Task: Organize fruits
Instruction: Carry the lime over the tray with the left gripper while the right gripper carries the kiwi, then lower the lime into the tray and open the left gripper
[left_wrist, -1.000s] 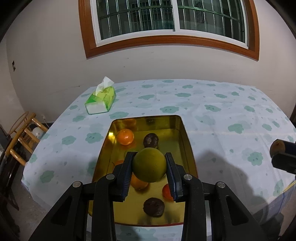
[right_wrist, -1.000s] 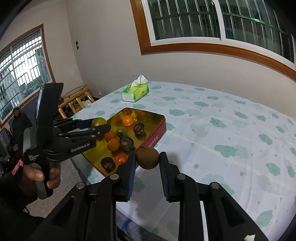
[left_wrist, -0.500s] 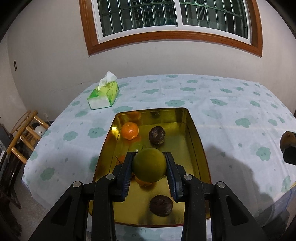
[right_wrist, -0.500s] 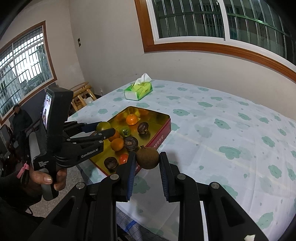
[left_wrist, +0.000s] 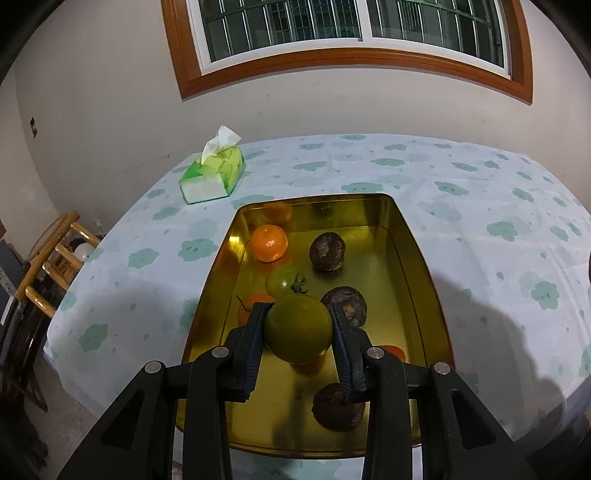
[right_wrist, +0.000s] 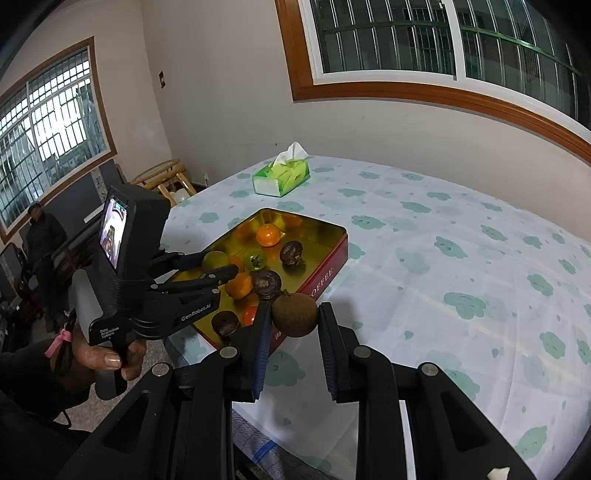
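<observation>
Green and smooth, the tomato (left_wrist: 298, 328) sat clamped at its widest girth in the left gripper (left_wrist: 298, 330) above the gold tin (left_wrist: 417, 266); probably firm yet bruisable. The right gripper (right_wrist: 293, 315) pinched a brown fruit (right_wrist: 294, 314), seemingly hard-shelled, beside the tin.

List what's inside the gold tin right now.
Gold tin: mandarin, green tomato, three dark wrinkled fruits, more orange fruit partly hidden under the left gripper and its held green fruit.
</observation>
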